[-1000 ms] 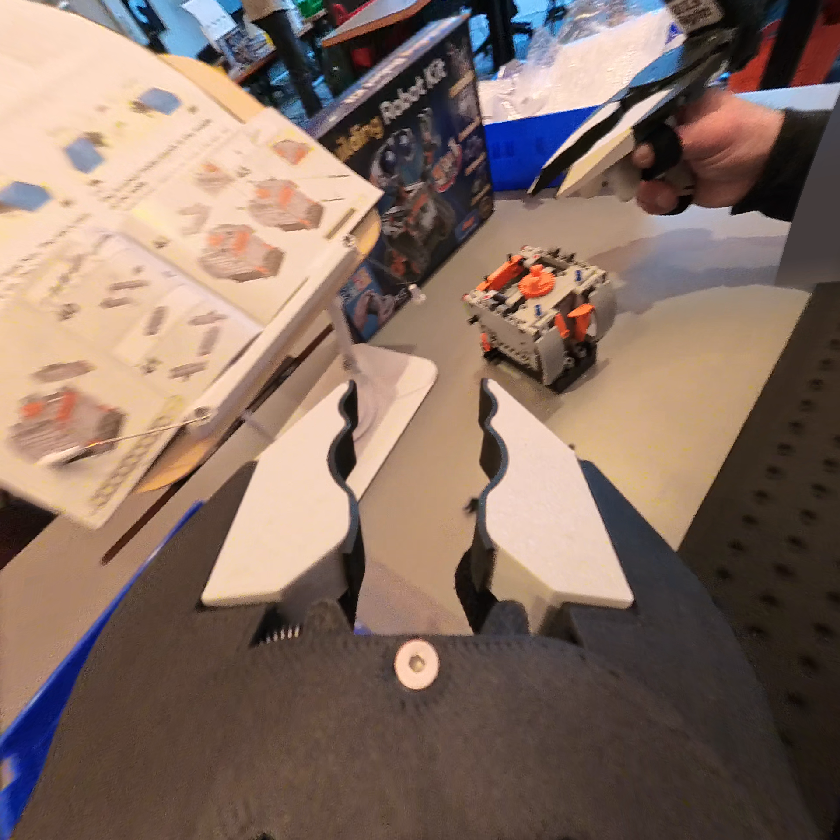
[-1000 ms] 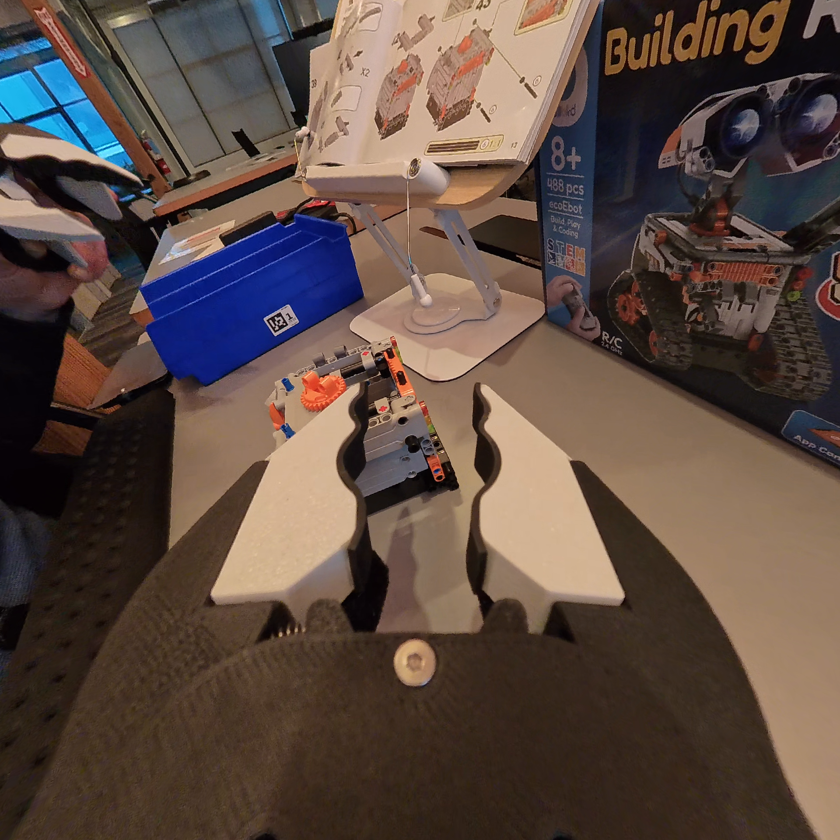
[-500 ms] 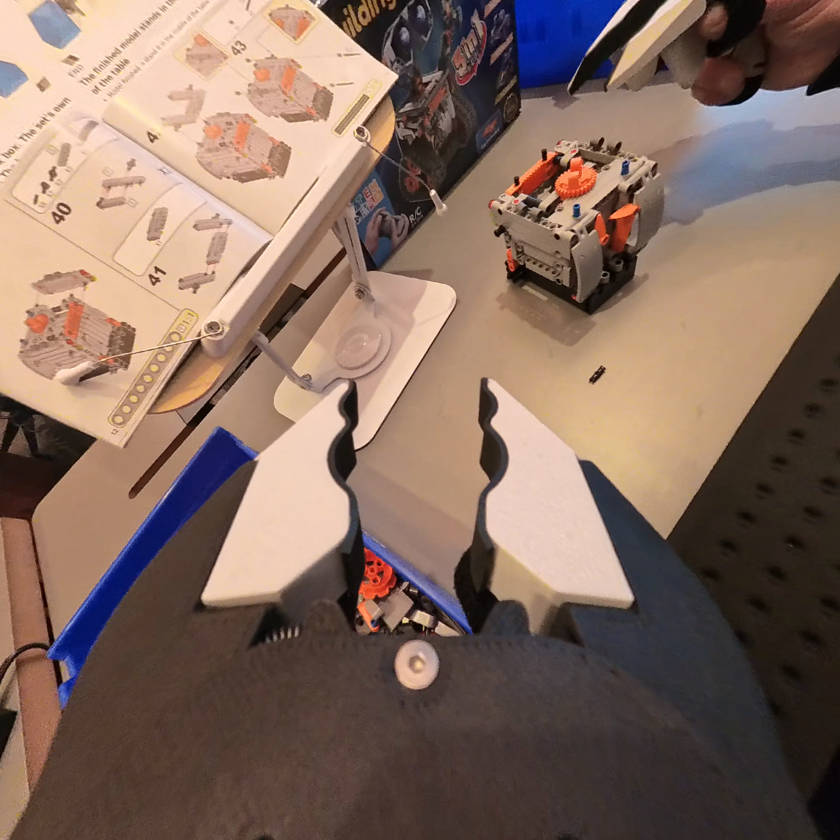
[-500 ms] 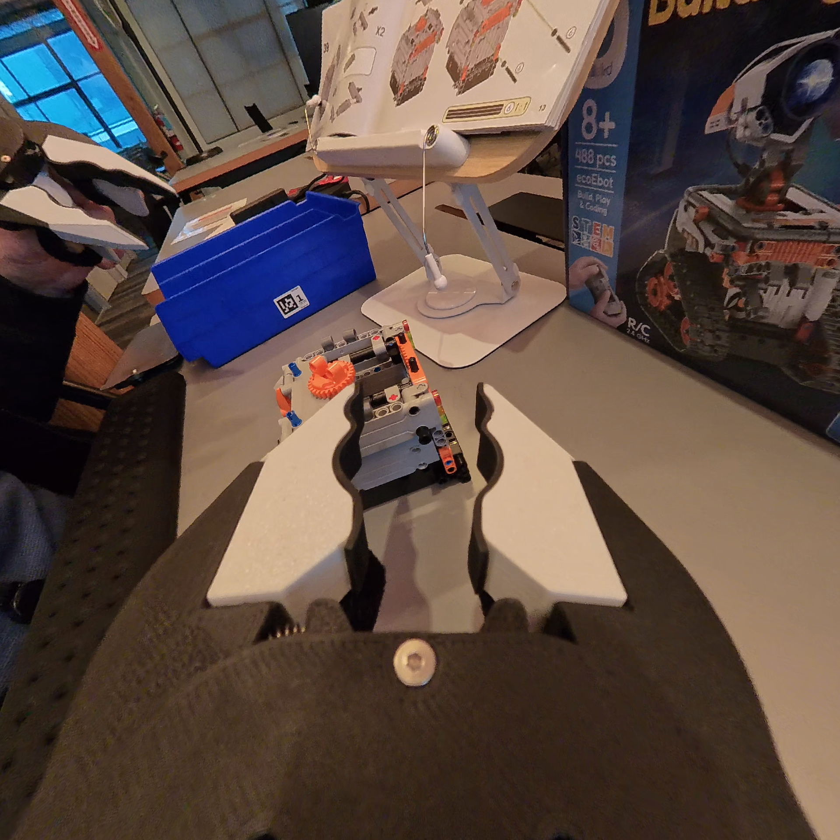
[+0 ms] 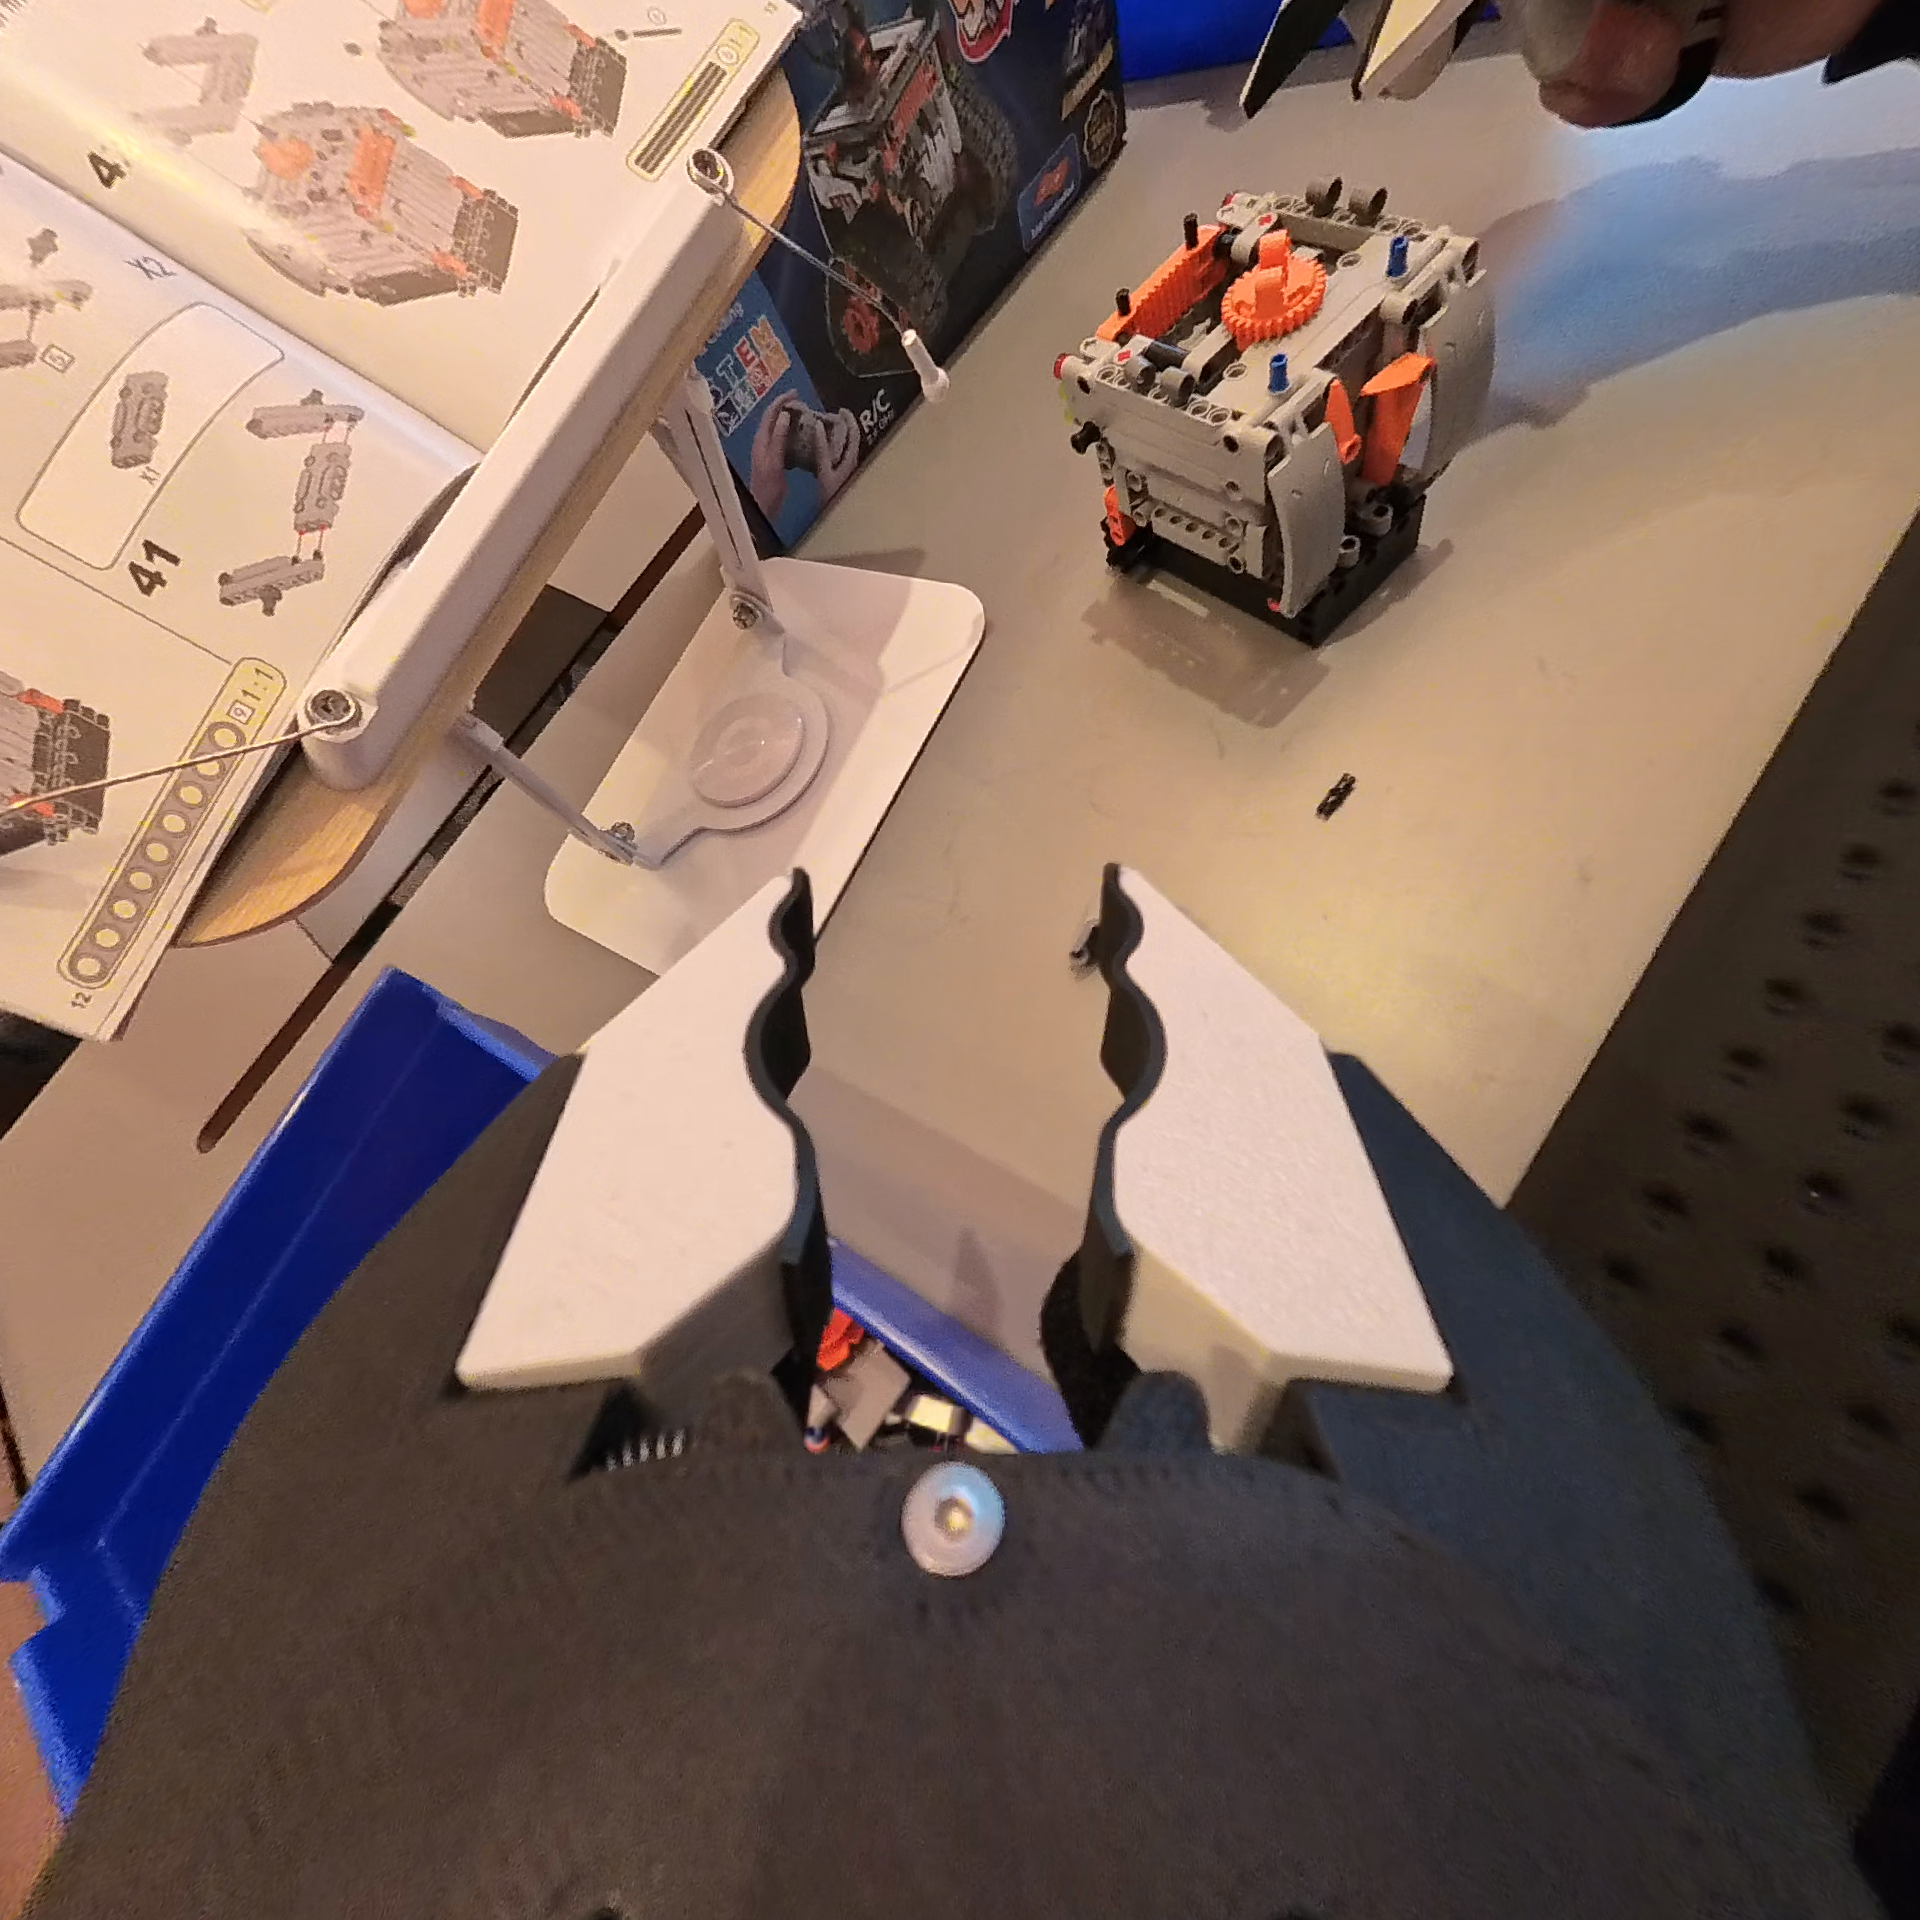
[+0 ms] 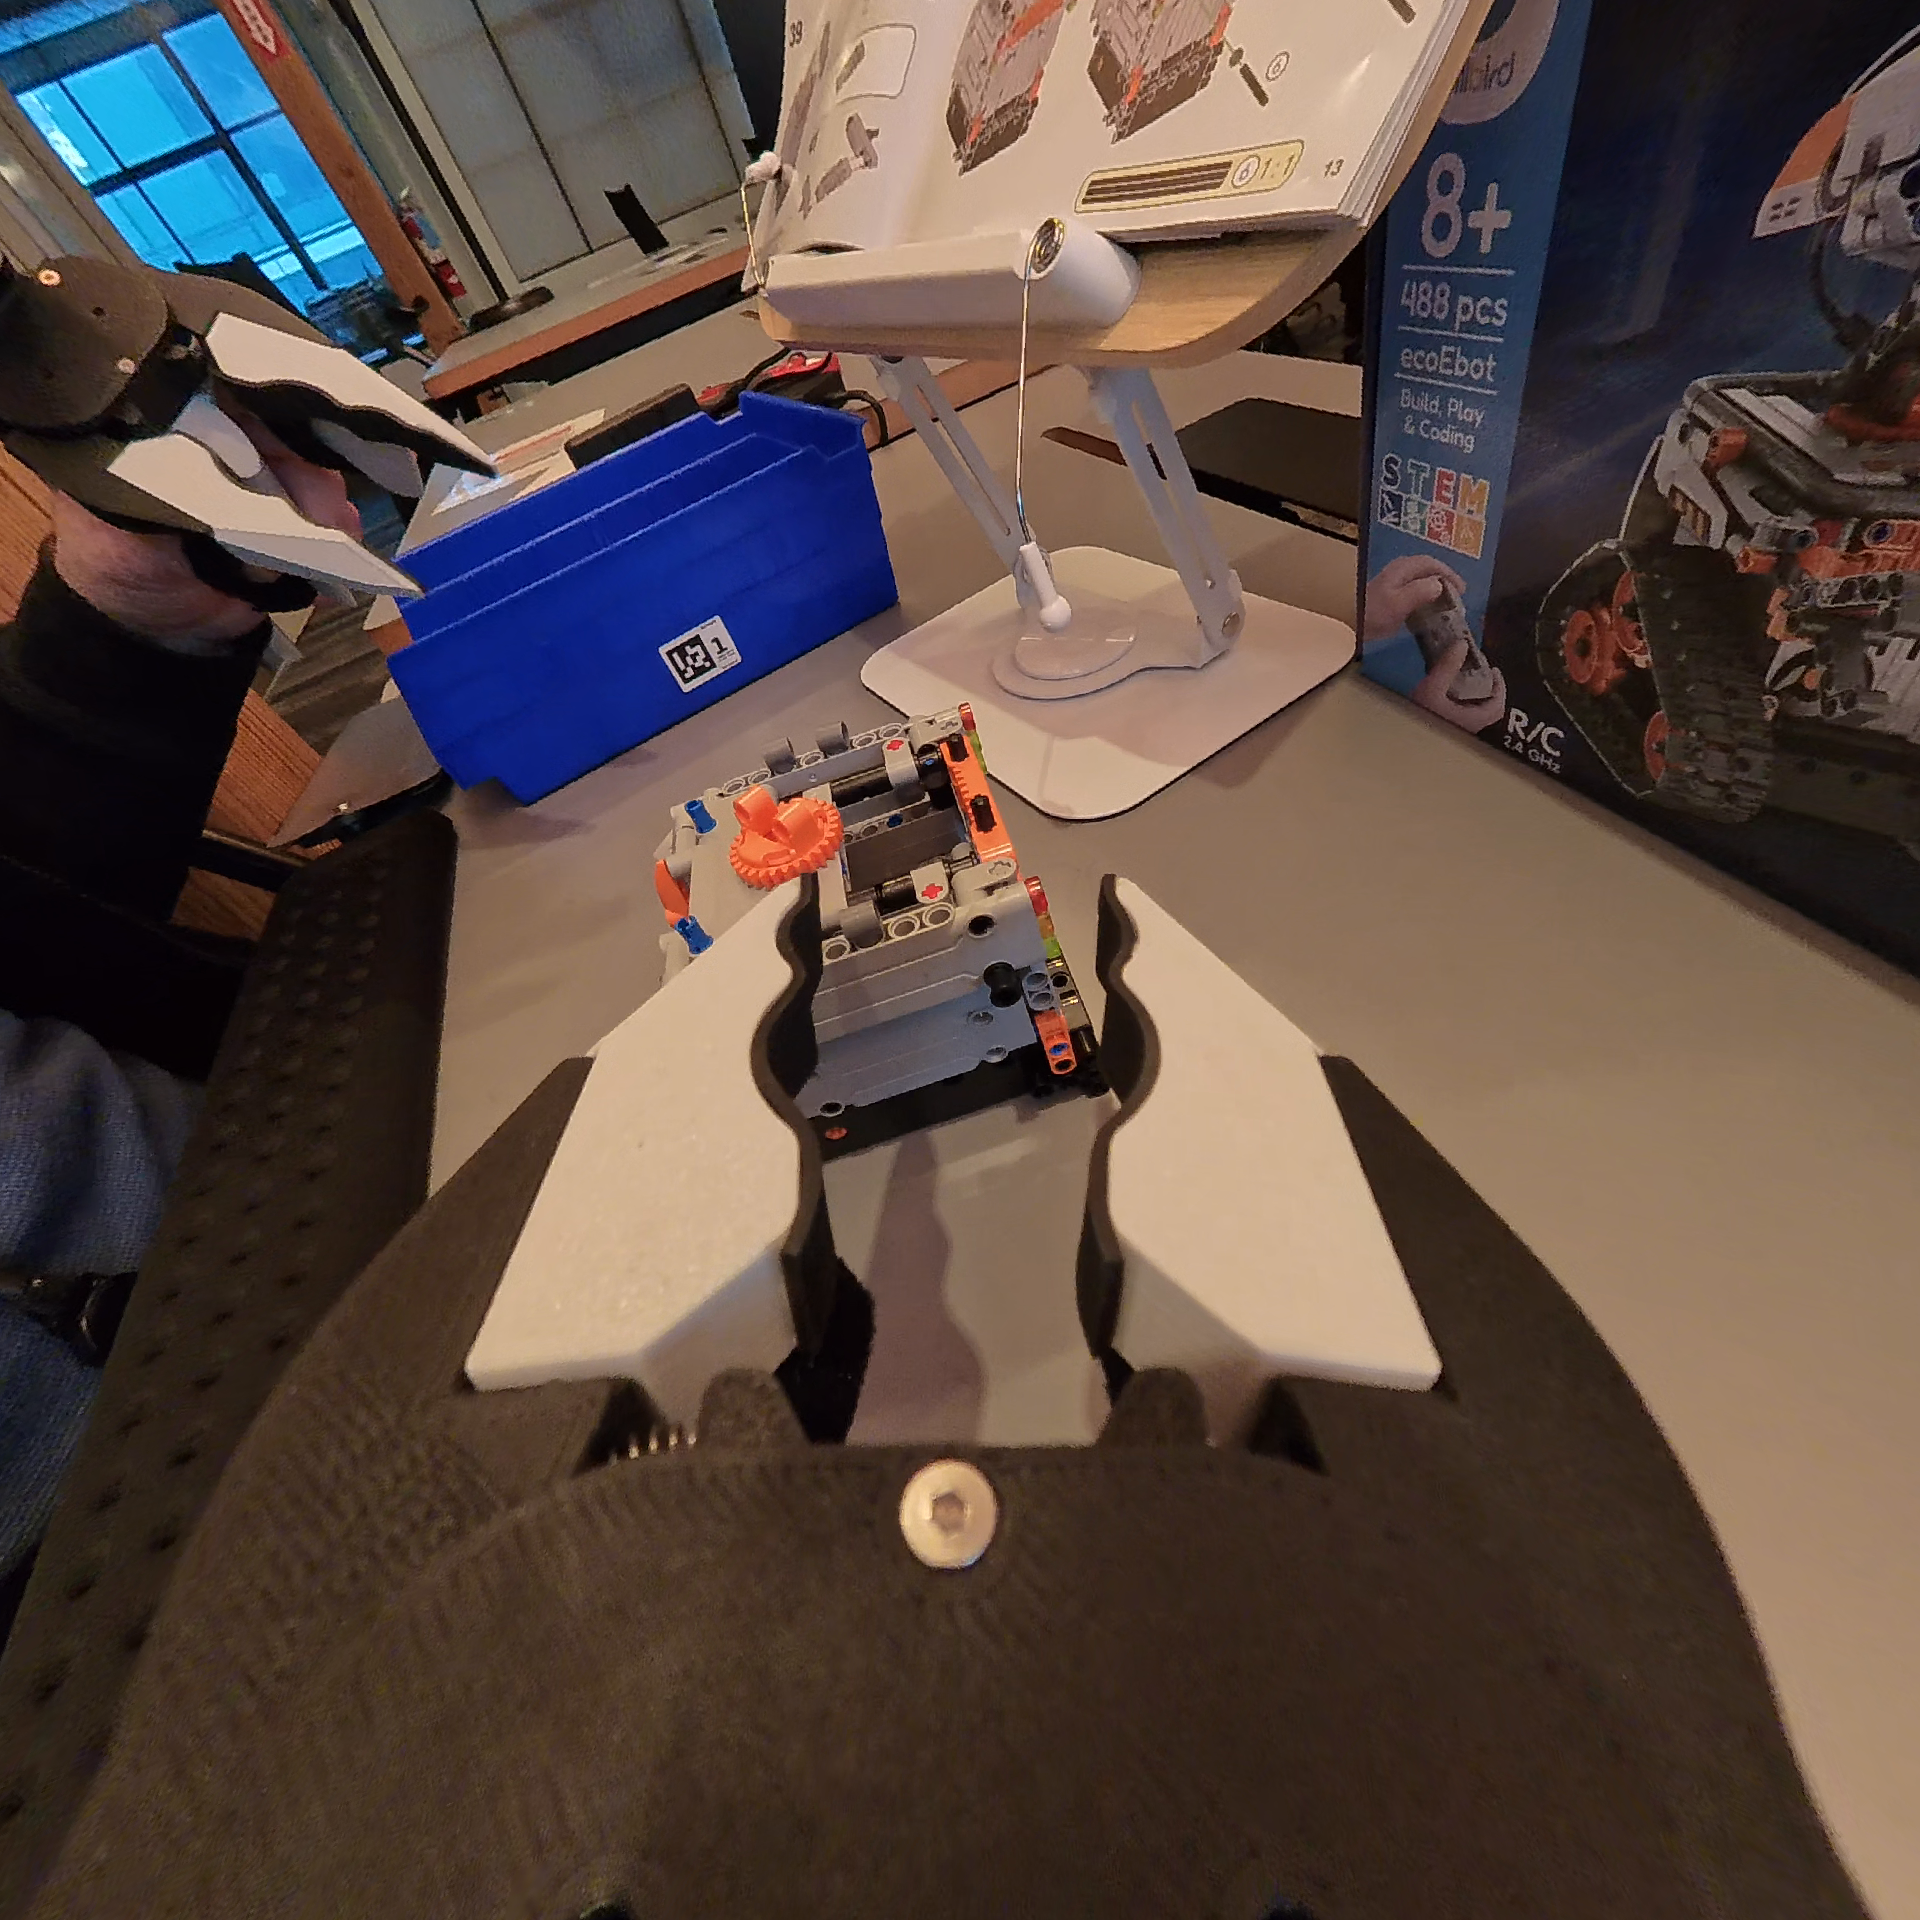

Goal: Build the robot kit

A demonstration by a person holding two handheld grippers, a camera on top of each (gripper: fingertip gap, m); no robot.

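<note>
While the left gripper (image 5: 951, 904) hangs above the near end of the blue bin (image 5: 270, 1174), its fingers are spread with nothing between them. Loose parts (image 5: 883, 1392), orange and grey, show in the bin through the gap at the finger roots; they are too blurred to tell apart. Ahead of this gripper the grey table (image 5: 1455, 779) carries the white base of a book stand (image 5: 769, 748), and the stand holds an open manual (image 5: 208, 343) tilted over the table. A small black pin (image 5: 1337, 795) lies alone on the table, well apart from the fingertips, and a second tiny dark piece (image 5: 1083, 948) sits just beside the right fingertip.

The right gripper (image 6: 951, 899) is also spread and holds nothing. It is low over the table, pointing at the model (image 6: 883, 914), a boxy grey build on a black base with an orange gear (image 6: 781, 823) on top. The model stands upright on the table, near the stand's base and in front of the printed box (image 6: 1662, 416). Its near side shows between the two fingertips; whether either finger touches it I cannot tell. From the left wrist view the model (image 5: 1273, 416) stands clear, with the right gripper (image 5: 1340, 52) seen above and beyond it. A black perforated mat (image 6: 291, 1091) borders the table on the person's side.
</note>
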